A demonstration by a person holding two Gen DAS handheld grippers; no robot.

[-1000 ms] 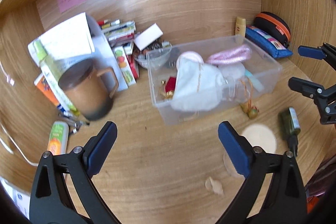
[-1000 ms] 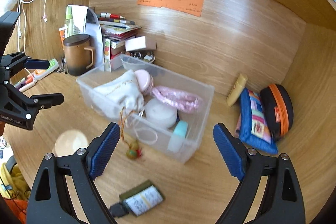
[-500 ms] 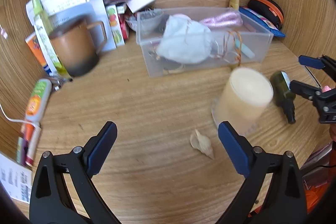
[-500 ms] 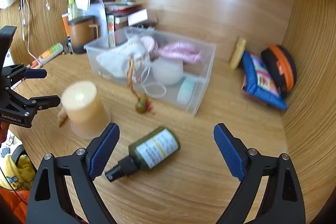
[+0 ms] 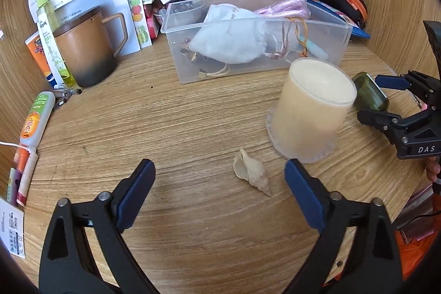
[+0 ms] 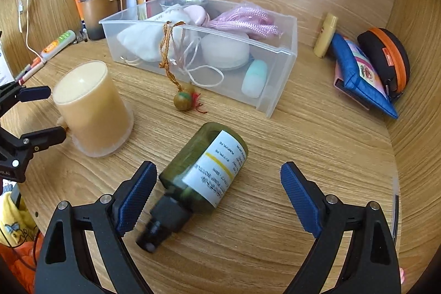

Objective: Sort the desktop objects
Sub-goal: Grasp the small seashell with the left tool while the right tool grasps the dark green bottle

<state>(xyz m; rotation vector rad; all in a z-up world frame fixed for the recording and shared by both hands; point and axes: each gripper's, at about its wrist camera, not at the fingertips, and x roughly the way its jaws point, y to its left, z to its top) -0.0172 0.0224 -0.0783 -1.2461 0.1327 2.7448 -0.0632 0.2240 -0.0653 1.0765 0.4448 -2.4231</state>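
Your right tool, marked "DAS", gapes unclenched around the dark green white-labelled spray bottle, while your left tool, just narrowing, straddles the pale spiral seashell on open wooden counter.

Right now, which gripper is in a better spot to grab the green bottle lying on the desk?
The right gripper. Its open jaws already straddle the green bottle, which lies just ahead of them. The left gripper is open over the seashell, with the candle standing between it and the bottle.
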